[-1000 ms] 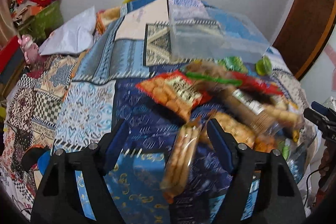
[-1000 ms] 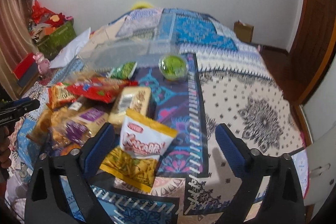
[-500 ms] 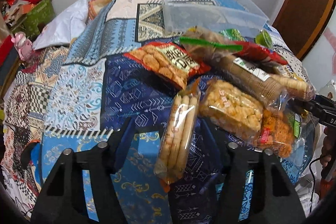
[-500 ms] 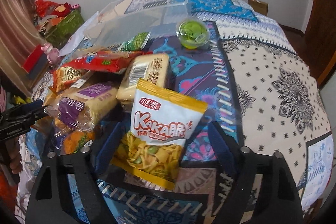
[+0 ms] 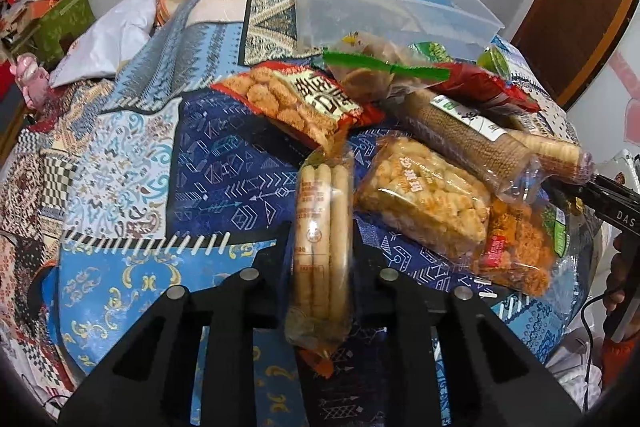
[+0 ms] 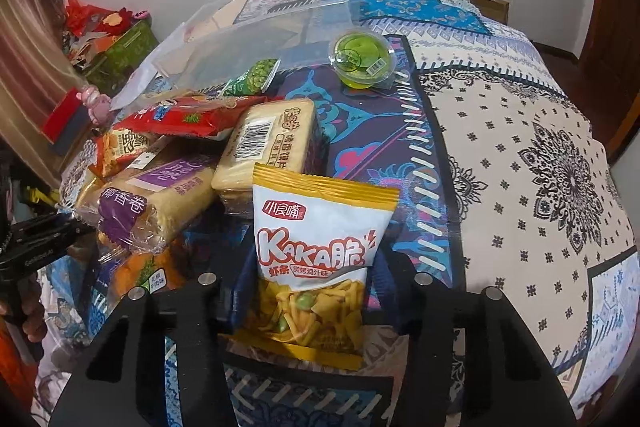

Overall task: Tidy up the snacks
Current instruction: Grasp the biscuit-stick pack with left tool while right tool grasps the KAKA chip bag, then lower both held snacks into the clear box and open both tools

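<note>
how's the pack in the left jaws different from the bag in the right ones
The biscuit stick pack is narrow, long and clear, showing pale sticks; the chip bag is wide, flat and printed white with yellow ends. The stick pack sits edge-on between its jaws; the chip bag faces the camera. Both jaws are closing on their snack, each still on the quilt.

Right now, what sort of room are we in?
Most likely a bedroom at home. The snacks lie on a bed under a patchwork quilt, a white pillow sits at its far end, and a wooden door stands beside it.
</note>
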The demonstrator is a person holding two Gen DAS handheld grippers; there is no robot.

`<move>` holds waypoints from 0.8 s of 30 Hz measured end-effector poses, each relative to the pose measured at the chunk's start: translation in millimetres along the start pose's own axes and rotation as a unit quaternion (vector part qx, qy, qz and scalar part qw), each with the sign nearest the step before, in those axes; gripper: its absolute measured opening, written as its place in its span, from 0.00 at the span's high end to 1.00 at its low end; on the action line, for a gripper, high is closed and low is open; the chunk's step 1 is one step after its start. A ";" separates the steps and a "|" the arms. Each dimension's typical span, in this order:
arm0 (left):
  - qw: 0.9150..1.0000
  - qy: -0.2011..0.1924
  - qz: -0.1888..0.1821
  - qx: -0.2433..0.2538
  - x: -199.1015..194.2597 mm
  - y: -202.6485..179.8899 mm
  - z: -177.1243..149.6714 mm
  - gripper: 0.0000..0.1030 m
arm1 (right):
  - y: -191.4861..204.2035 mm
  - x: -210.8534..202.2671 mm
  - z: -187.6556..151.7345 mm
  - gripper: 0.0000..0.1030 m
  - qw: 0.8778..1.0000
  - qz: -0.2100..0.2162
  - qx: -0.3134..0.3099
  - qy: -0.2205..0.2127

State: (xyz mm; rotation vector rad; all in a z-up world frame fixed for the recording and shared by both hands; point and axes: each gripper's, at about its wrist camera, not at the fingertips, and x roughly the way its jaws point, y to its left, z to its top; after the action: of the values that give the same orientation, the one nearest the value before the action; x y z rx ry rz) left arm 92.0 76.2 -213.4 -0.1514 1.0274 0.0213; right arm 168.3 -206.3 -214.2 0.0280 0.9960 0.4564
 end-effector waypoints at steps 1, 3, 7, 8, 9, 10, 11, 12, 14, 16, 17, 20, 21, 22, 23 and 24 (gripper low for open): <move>1.000 -0.005 0.001 0.001 -3.3 0.0 0.3 0.78 | -0.6 -1.2 -0.1 0.55 1.000 0.001 0.001 -0.002; 1.000 -0.016 0.002 0.003 -11.2 -0.9 2.3 0.78 | -2.3 -5.1 -0.3 0.55 1.000 0.002 0.004 -0.006; 0.999 -0.045 0.001 0.005 -29.9 -4.8 11.8 0.78 | -4.9 -16.4 3.8 0.55 1.000 0.000 0.005 -0.022; 0.999 -0.051 -0.002 0.005 -32.9 -5.5 14.7 0.78 | -5.4 -20.3 5.8 0.55 1.000 0.000 0.006 -0.027; 0.998 -0.059 -0.008 0.003 -37.5 -6.6 19.2 0.78 | -6.1 -25.3 9.0 0.55 0.999 -0.002 0.005 -0.035; 0.998 -0.065 -0.012 0.001 -41.2 -7.8 23.1 0.78 | -6.6 -28.9 11.8 0.55 0.999 -0.004 0.005 -0.041; 0.997 -0.072 -0.014 0.001 -44.7 -9.5 26.0 0.78 | -6.3 -32.1 13.7 0.55 0.999 -0.004 0.005 -0.045; 0.997 -0.080 -0.015 0.002 -48.0 -11.2 30.2 0.78 | -6.3 -36.0 17.0 0.55 0.999 -0.002 0.005 -0.052; 0.996 -0.091 -0.019 0.002 -51.7 -13.3 38.5 0.78 | -5.6 -42.5 23.8 0.55 0.998 -0.002 0.004 -0.064; 0.995 -0.101 -0.026 -0.002 -55.0 -15.8 49.0 0.78 | -3.4 -47.9 32.8 0.55 0.997 -0.001 0.000 -0.076; 0.994 -0.103 -0.029 -0.004 -55.3 -16.6 53.0 0.78 | -2.2 -49.5 36.0 0.55 0.997 -0.002 -0.001 -0.082; 0.993 -0.111 -0.039 -0.007 -56.8 -20.2 68.4 0.78 | 0.7 -52.9 50.8 0.55 0.995 0.000 0.000 -0.102; 0.993 -0.116 -0.037 -0.004 -57.1 -21.9 75.2 0.78 | 1.9 -53.4 56.5 0.55 0.994 0.000 0.000 -0.109; 0.992 -0.121 -0.036 -0.002 -57.3 -23.0 81.9 0.78 | 3.3 -53.6 63.2 0.55 0.993 0.001 -0.001 -0.115; 0.992 -0.123 -0.038 -0.002 -57.5 -23.2 86.5 0.78 | 4.6 -53.9 67.9 0.55 0.993 0.003 -0.002 -0.119; 0.991 -0.126 -0.040 -0.002 -57.6 -23.9 91.9 0.78 | 6.4 -54.2 74.6 0.55 0.992 0.004 -0.005 -0.125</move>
State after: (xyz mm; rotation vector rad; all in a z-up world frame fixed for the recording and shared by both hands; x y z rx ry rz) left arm 142.5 68.0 -114.8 -0.1895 0.7680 -0.0301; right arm 201.9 -207.6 -128.1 0.0792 0.7480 0.4538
